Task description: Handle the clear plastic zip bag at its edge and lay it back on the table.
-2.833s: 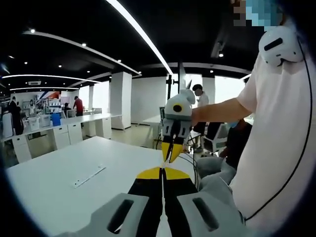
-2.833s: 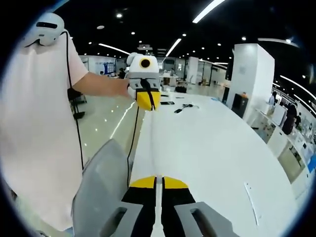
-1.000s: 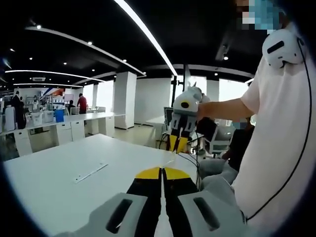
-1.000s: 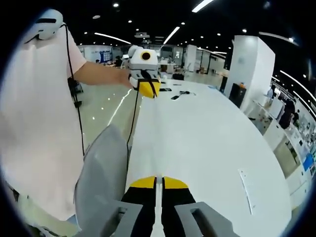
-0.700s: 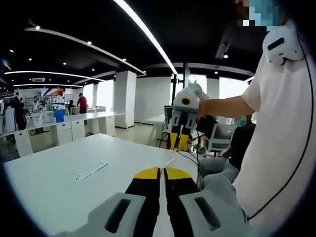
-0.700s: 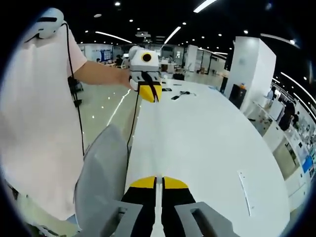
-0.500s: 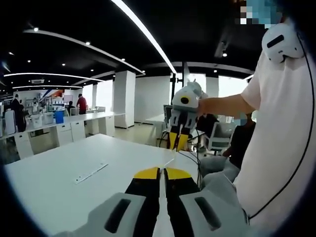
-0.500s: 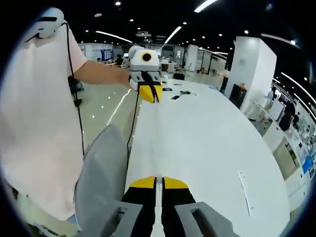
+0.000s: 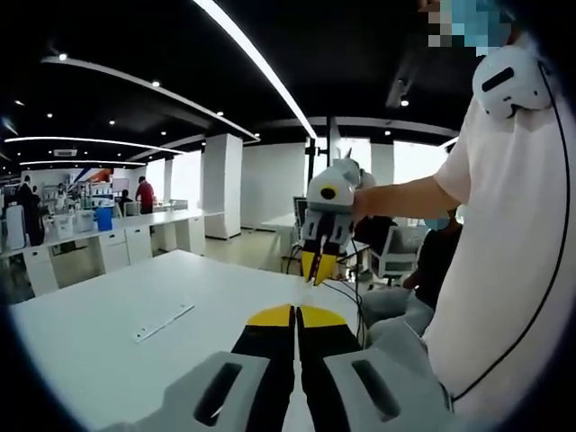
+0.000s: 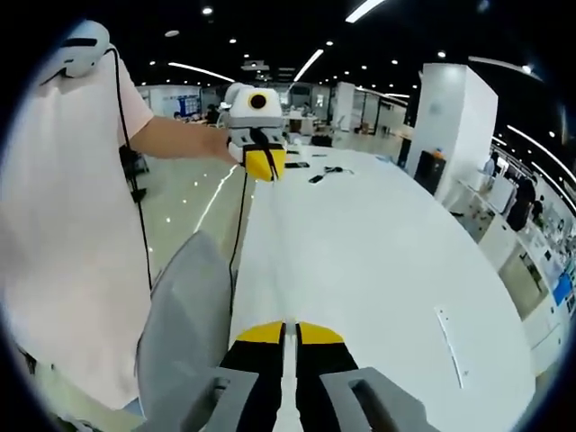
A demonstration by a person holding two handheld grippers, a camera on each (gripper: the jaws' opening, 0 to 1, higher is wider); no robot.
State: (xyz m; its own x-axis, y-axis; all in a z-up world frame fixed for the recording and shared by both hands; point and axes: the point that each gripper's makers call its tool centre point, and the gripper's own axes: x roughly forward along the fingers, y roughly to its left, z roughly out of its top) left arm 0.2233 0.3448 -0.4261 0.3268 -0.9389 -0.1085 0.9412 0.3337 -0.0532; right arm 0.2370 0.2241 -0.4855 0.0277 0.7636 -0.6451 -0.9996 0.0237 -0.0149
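Above a broad white table (image 9: 99, 360) in a brightly lit open-plan hall, two hand-held claws are held up facing one another, tip toward tip, well apart. The left claw (image 9: 294, 315) is seen in the left gripper view with its yellow-tipped jaws drawn together, only a hairline slit left between them. The right claw (image 10: 288, 331) is shown the same way in the right gripper view, jaws pressed close. Nothing can be made out between either pair of jaws.

In the left gripper view the right claw (image 9: 317, 268) is held out over the table's near edge on a bare forearm (image 9: 405, 200), tips pointed down and together. In the right gripper view the left claw (image 10: 263, 166) is raised over the table's edge, and a black cable (image 10: 238, 234) hangs from it.

The clear plastic zip bag cannot be picked out with certainty. A slim pale strip (image 9: 162, 321) lies flat on the table, well apart from both claws, and is seen again in the right gripper view (image 10: 450, 346); whether it is the bag's zip edge cannot be told.

A pale pink shirt (image 9: 504, 270) is worn by the person holding the claws. White columns (image 9: 220, 184), rows of desks and long ceiling lights (image 9: 256, 63) are seen behind.
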